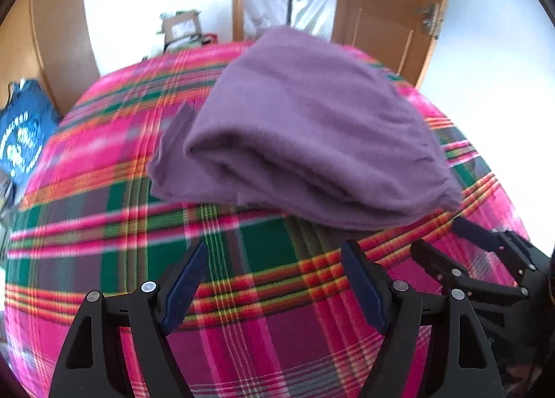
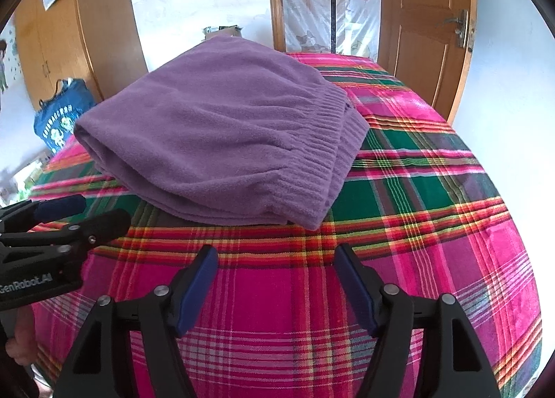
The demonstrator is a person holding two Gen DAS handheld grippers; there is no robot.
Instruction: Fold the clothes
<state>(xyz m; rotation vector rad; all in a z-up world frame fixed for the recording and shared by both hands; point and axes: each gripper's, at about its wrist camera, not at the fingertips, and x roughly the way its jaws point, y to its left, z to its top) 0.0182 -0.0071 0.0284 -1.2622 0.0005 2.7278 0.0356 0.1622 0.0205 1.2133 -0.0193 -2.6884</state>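
the purple fleece garment (image 2: pixel 222 134) lies folded into a thick, layered bundle on the pink plaid bedspread (image 2: pixel 433 224), towards the far end of the spread from the grippers. its ribbed hem (image 2: pixel 322 162) runs down the right side of the bundle, and the rounded fold faces left. in the left wrist view a loose flap (image 1: pixel 173 141) sticks out from under the bundle's left side, so the stack is not quite square.

the right gripper (image 2: pixel 275 288) hangs over bare spread just short of the garment's near edge, its blue-padded fingers spread wide with nothing between them. the left gripper (image 1: pixel 274 285) sits likewise on the near side of the garment, fingers parted and empty — neither touches the cloth. each shows at the edge of the other's view, so they are side by side.

judging from the layers, the folding of this piece looks largely done: it is compact, with several thicknesses stacked. what seems left is tidying — tucking in the stray flap and perhaps squaring the hem edge — or setting the bundle aside. no other garment waiting to be folded can be made out on the spread.

beyond the garment stand a wooden door (image 2: pixel 430 34), a white wall and a plastic-covered doorway; a blue bag (image 2: pixel 59 117) sits by the floor off the garment's left.
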